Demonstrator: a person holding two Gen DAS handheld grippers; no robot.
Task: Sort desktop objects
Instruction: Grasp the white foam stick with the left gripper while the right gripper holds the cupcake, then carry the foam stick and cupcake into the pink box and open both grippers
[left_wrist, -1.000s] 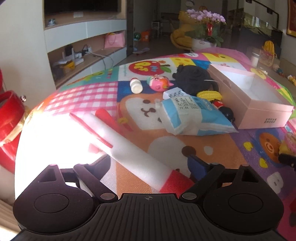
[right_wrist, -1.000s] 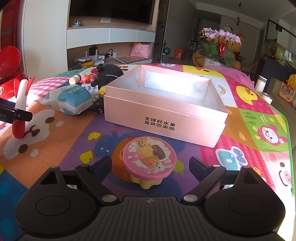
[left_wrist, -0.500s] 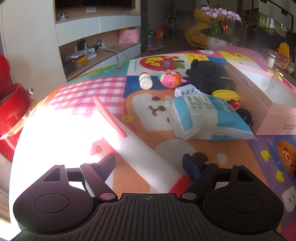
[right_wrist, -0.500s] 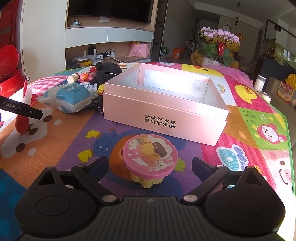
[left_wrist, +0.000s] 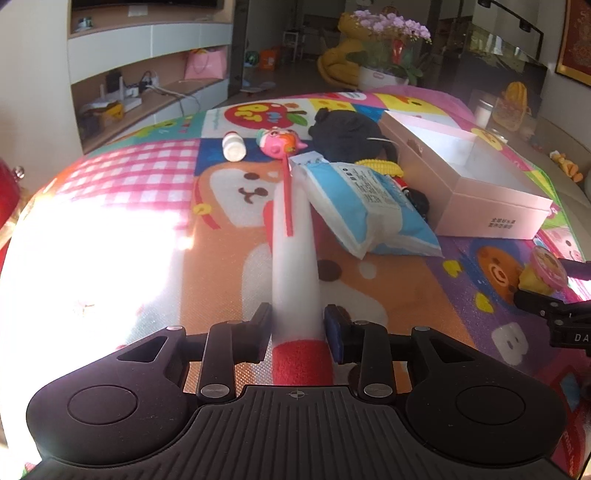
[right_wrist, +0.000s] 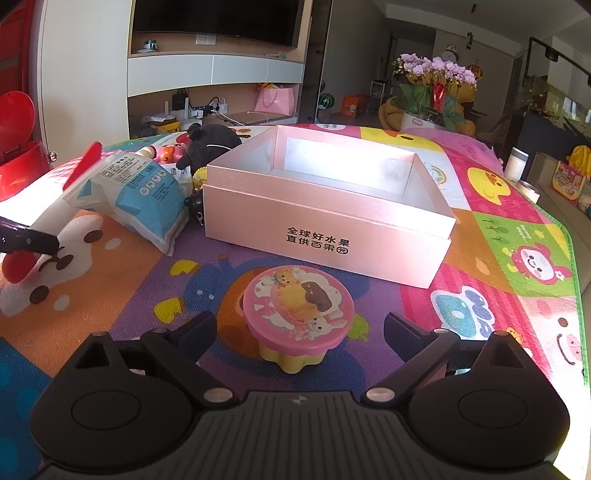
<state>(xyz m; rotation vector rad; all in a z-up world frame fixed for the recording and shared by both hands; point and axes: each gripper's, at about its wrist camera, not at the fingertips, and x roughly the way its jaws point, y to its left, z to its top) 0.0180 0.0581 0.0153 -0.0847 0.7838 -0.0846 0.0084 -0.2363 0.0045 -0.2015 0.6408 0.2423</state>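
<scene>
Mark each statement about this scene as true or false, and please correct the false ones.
1. The left gripper is shut on the white and red foam stick. True; its jaws have just been closing.
2. The right gripper is clamped on the round pink tin. False: its jaws stand open, with the tin between them and untouched.
3. The pink box is full of toys. False: what shows of its inside is bare.
4. The blue and white pack lies on the mat outside the box. True.
5. The black plush toy is inside the box. False: it sits on the mat beside the box.
</scene>
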